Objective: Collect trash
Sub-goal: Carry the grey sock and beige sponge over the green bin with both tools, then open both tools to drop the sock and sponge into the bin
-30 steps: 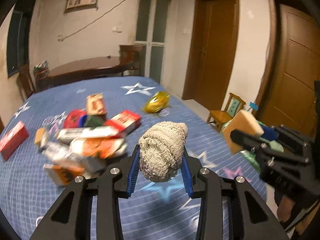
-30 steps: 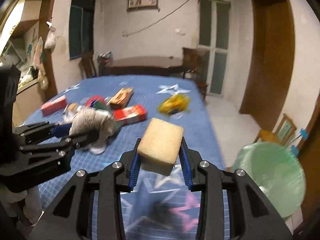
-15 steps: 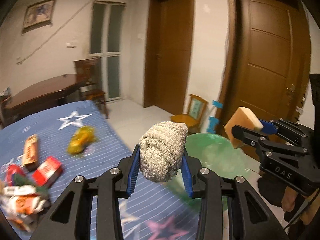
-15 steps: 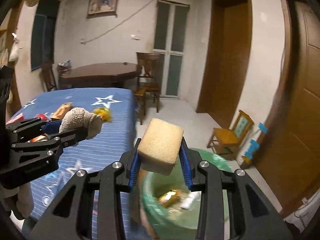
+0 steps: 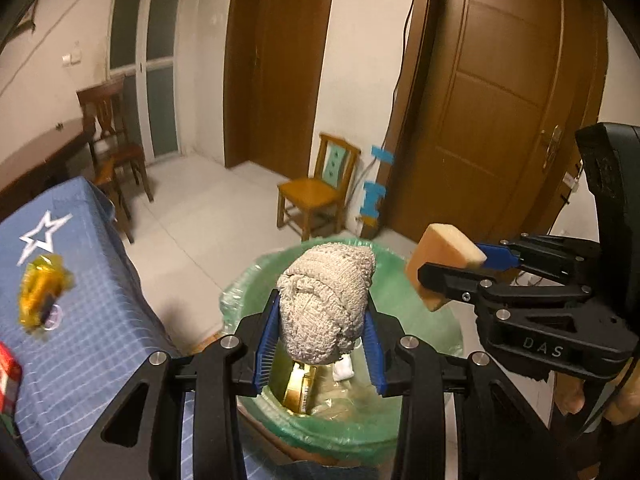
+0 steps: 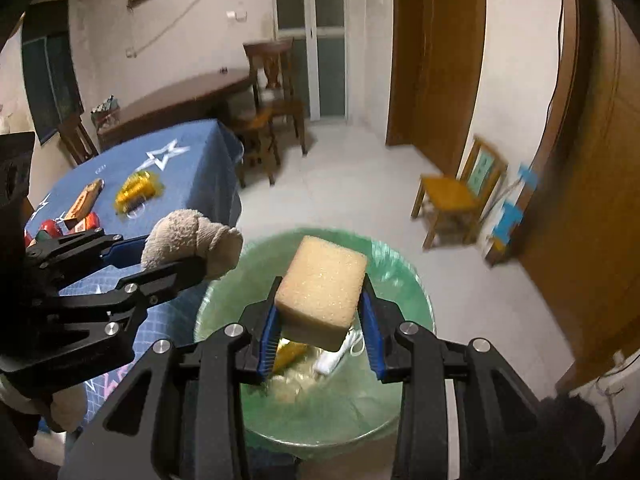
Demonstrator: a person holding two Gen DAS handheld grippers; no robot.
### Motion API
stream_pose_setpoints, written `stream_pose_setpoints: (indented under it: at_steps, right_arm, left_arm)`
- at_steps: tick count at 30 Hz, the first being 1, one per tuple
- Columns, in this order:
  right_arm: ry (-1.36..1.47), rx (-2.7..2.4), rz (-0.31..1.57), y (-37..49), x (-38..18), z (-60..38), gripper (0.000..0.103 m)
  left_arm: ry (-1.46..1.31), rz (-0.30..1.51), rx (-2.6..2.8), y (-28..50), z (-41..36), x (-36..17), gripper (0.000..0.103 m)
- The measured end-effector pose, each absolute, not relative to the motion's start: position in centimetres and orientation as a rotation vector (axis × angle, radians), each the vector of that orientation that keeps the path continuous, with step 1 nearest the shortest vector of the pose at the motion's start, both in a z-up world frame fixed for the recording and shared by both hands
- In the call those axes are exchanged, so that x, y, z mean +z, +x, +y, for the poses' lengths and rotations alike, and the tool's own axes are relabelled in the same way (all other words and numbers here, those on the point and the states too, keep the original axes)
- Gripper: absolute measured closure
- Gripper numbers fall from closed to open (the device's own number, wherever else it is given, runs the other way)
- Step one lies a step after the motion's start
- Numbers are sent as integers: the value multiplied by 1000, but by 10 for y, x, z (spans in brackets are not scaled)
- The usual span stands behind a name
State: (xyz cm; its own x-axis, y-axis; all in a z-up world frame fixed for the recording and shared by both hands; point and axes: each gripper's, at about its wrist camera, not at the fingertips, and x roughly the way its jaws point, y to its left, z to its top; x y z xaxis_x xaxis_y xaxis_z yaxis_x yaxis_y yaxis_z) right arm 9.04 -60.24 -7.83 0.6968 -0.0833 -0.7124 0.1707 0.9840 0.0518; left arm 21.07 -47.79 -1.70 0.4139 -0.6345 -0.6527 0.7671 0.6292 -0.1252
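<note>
Trash bin [image 5: 236,300] lower centre, left gripper [image 5: 320,336] clamping rolled cloth [image 5: 326,300], right gripper [image 6: 320,328] clamping sponge [image 6: 320,296], both poised above for dropping

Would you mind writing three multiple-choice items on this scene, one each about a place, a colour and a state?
1. Where is the rolled cloth?
A. Lying on the blue tablecloth
B. Held above the bin
C. Resting on the small chair

2. What colour is the liner of the bin?
A. Green
B. Black
C. White

3. How is the right gripper?
A. Open and empty
B. Open over the sponge
C. Shut on the sponge

Answers:
1 B: the left gripper grips the cloth over the bin's opening.
2 A: the bag folded over the rim is translucent green.
3 C: both blue pads press the sides of the sponge, which hangs over the bin.
</note>
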Motion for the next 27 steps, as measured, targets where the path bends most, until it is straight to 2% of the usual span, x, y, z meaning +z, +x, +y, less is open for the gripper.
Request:
stream_pose_setpoints:
  at_steps: [13,27]
  right_arm:
    - [170,-118,891,107,-112,-629,69]
    - [176,-113,896,109,-116,-635,69]
  left_arm:
    - [266,840,-856,258,-527,-80,64]
    - [280,841,-861,261,-533,-96,64]
